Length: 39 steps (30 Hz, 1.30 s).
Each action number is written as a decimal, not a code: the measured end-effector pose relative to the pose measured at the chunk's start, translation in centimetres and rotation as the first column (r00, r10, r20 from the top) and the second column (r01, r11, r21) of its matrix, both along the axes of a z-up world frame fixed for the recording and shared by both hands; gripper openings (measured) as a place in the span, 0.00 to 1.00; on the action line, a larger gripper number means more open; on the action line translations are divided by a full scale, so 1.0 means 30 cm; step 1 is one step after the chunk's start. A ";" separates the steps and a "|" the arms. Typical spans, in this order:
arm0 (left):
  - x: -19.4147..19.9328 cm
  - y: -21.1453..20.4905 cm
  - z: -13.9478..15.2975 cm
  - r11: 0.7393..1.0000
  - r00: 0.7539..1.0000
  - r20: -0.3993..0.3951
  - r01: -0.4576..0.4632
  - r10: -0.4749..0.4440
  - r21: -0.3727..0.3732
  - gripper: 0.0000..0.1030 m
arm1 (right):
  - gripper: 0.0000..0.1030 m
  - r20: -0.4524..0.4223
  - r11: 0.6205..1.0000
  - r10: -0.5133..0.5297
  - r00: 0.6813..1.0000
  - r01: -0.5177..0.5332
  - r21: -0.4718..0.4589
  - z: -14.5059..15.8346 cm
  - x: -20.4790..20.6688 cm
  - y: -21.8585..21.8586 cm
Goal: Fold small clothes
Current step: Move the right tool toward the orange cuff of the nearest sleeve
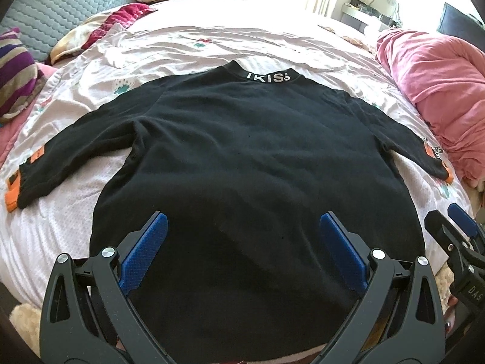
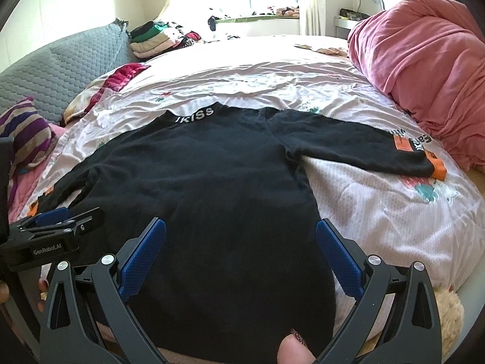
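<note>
A black short-sleeved shirt (image 1: 242, 157) lies flat on the bed, collar lettered "IKISS" (image 1: 268, 76) at the far side, both sleeves spread out with orange patches at the cuffs (image 1: 13, 194). My left gripper (image 1: 242, 227) hovers open over the shirt's near hem, blue pads wide apart, nothing between them. In the right wrist view the same shirt (image 2: 212, 182) spreads ahead. My right gripper (image 2: 241, 233) is open above the hem's right part. The right sleeve (image 2: 357, 148) lies out to the right. A fingertip (image 2: 295, 352) shows at the bottom edge.
A pale floral bedsheet (image 2: 394, 212) covers the bed. A rolled pink quilt (image 2: 424, 60) lies along the right side. A striped pillow (image 1: 15, 75) and a grey padded headboard (image 1: 60, 6) are at left. Folded clothes (image 2: 154, 39) are stacked at the far corner.
</note>
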<state>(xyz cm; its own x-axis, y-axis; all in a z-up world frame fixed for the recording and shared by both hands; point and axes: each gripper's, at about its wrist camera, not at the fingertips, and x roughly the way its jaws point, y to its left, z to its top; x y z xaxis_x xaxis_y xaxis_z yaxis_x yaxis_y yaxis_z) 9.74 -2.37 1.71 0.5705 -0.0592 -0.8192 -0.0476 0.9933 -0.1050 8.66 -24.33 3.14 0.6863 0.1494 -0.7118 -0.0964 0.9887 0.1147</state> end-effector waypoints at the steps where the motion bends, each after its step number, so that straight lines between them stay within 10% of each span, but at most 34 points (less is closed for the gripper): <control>1: 0.009 -0.004 0.000 1.000 1.000 -0.001 0.002 -0.002 0.003 0.92 | 0.96 -0.001 1.000 -0.003 1.000 0.003 0.001 -0.001 0.006 -0.002; 39: 0.375 -0.106 0.068 0.997 0.997 0.014 0.070 -0.071 0.038 0.92 | 0.96 0.051 0.992 -0.121 0.991 0.119 0.047 0.093 0.359 -0.134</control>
